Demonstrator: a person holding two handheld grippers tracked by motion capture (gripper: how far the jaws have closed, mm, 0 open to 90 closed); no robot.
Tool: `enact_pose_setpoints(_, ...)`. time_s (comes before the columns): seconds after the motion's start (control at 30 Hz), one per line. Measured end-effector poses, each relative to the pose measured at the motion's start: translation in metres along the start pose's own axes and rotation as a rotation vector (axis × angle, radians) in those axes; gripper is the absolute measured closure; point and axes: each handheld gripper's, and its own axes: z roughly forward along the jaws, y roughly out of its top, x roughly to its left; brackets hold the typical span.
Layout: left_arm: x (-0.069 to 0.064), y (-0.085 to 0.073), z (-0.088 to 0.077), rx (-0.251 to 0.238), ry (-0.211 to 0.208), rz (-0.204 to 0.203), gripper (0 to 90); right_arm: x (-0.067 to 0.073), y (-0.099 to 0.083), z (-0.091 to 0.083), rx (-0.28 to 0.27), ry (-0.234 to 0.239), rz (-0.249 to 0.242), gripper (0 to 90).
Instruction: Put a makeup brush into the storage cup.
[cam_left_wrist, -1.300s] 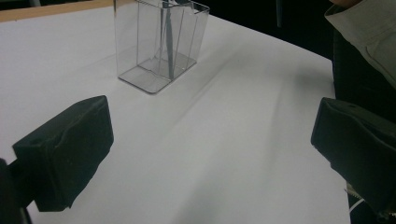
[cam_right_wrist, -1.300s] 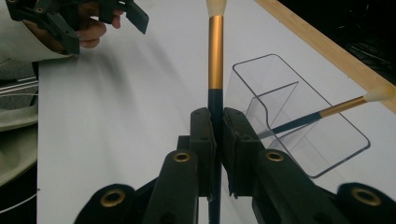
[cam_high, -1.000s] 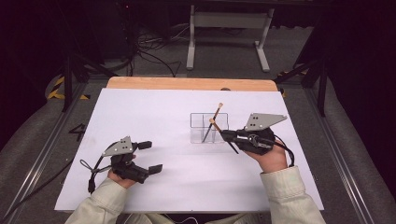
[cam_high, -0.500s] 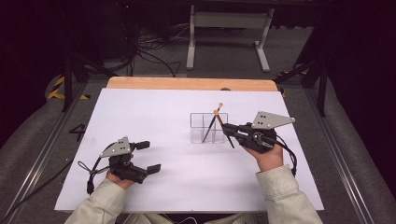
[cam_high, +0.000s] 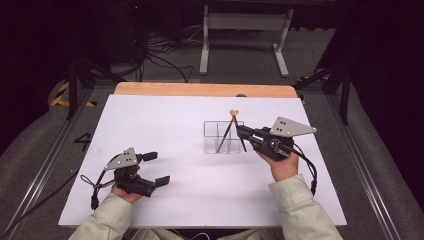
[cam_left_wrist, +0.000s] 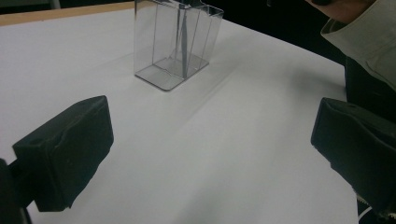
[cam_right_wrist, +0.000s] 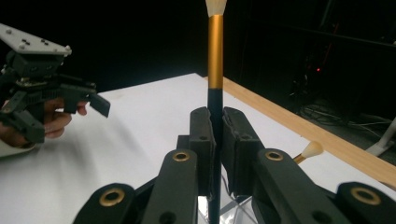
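Right gripper (cam_high: 242, 131) (clamping brush (cam_right_wrist: 215, 56)) has shifted beside clear holder (cam_high: 216, 136).

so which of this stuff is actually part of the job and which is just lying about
In the job:
- clear plastic divided box
- black paintbrush with gold ferrule, clamped in the right tongs
- second brush leaning in the box

Just about:
- left tongs, open, idle on the white table
- floor cables

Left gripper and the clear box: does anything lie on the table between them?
Nothing: the left gripper view shows bare white table between the open left gripper and the clear box.
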Motion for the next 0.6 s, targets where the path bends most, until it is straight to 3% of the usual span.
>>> enact_pose_setpoints(0.43,0.001,0.000,0.001,-0.008,-0.006,-0.011,0.0,-0.008,-0.002,0.013,-0.071,-0.042,0.019,83.1)
enact_pose_setpoints(0.6,0.001,0.000,0.001,-0.007,-0.008,-0.007,0.0,-0.013,-0.005,0.021,-0.111,-0.054,0.052,83.1)
